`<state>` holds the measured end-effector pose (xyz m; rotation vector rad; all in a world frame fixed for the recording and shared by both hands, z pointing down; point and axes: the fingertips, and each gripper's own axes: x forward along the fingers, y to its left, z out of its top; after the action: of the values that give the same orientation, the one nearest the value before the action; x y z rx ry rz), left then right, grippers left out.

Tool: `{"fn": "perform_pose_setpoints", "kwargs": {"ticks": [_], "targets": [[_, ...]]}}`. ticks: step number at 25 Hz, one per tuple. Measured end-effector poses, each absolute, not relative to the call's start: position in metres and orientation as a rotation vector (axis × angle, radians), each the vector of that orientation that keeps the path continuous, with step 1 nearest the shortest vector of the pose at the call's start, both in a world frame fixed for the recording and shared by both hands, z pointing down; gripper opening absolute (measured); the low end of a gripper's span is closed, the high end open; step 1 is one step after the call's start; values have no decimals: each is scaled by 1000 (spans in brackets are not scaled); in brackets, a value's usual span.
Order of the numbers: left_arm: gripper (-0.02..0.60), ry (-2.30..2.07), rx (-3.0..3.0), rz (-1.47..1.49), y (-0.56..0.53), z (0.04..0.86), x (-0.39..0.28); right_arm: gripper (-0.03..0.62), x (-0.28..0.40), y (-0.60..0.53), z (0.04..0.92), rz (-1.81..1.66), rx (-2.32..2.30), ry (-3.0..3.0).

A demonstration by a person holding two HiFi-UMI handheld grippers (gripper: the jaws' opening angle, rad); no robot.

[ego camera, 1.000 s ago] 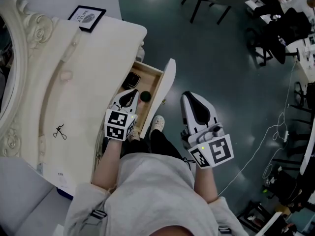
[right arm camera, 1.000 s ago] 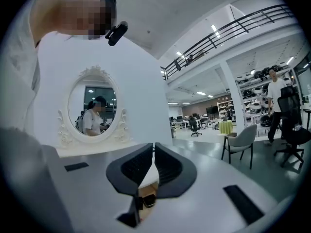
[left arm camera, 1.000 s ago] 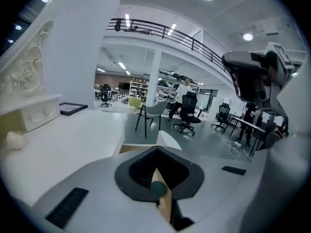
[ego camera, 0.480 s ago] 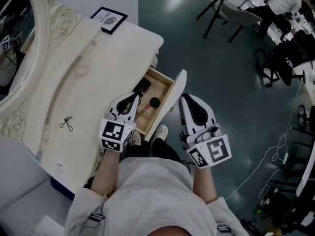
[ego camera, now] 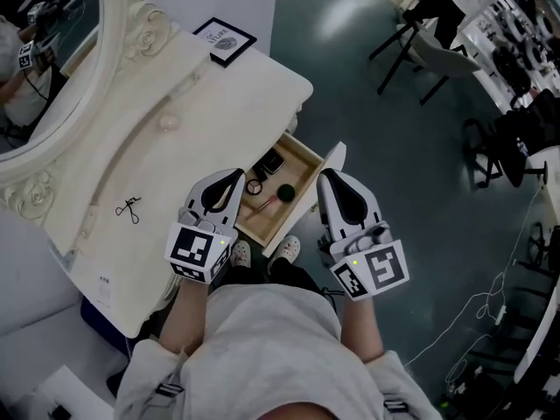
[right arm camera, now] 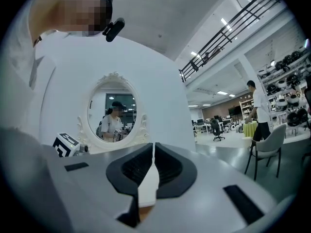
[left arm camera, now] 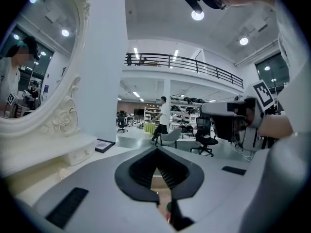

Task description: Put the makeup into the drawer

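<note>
**Head view.** The person stands at a cream dressing table [ego camera: 210,103] with its drawer [ego camera: 308,151] pulled open. Several makeup items lie in the drawer: a black compact [ego camera: 274,162], a small ring-shaped piece [ego camera: 255,186], a dark round pot [ego camera: 285,192] and a pink stick [ego camera: 267,204]. The left gripper [ego camera: 234,177] is over the drawer's near left edge and the right gripper [ego camera: 325,177] is beside the drawer front. Neither touches the makeup. On the tabletop, well apart from the drawer, lie a small scissor-like tool [ego camera: 129,208], perhaps an eyelash curler, and a pale pink object [ego camera: 166,122]. The task looks largely done. What may be left is those two tabletop pieces, if they count as makeup, and pushing the drawer shut. A framed picture [ego camera: 226,40] carries some lettering and a small label [ego camera: 105,280] sits near the table's corner. Both are too small to read.

**Left gripper view.** The left gripper [left arm camera: 156,152] has its jaws closed together with nothing between them. A sliver of the drawer's contents shows below them. The mirror [left arm camera: 43,57] and the framed picture [left arm camera: 104,145] stand ahead, and the picture's print is again illegible. The right gripper's cube shows only a square marker [left arm camera: 262,93].

**Right gripper view.** The right gripper [right arm camera: 153,147] also has its jaws meeting at the tips and carries nothing. A white surface, probably the drawer front, shows through the gap behind them. The left gripper's marker cube [right arm camera: 65,144] appears in front of the mirror [right arm camera: 112,108]. No brand or readable word is visible.
</note>
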<state>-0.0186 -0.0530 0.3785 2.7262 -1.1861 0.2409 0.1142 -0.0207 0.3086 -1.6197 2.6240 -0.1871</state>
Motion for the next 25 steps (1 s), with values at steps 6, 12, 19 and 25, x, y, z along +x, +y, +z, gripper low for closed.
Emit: {"fn": "perform_pose_setpoints", "kwargs": {"ticks": [6, 12, 19, 25], "targets": [[14, -1268, 2731, 164, -51, 348, -36, 28, 97, -28, 302, -167, -1539, 2683], [14, -1357, 2732, 103, -47, 324, -52, 28, 81, -33, 295, -144, -1455, 2734], [14, -1470, 2690, 33, -44, 300, -76, 28, 60, -40, 289, -119, -1364, 2789], [14, -1576, 2666, -25, -37, 280, -94, 28, 43, -41, 282, -89, -1275, 2837]]}}
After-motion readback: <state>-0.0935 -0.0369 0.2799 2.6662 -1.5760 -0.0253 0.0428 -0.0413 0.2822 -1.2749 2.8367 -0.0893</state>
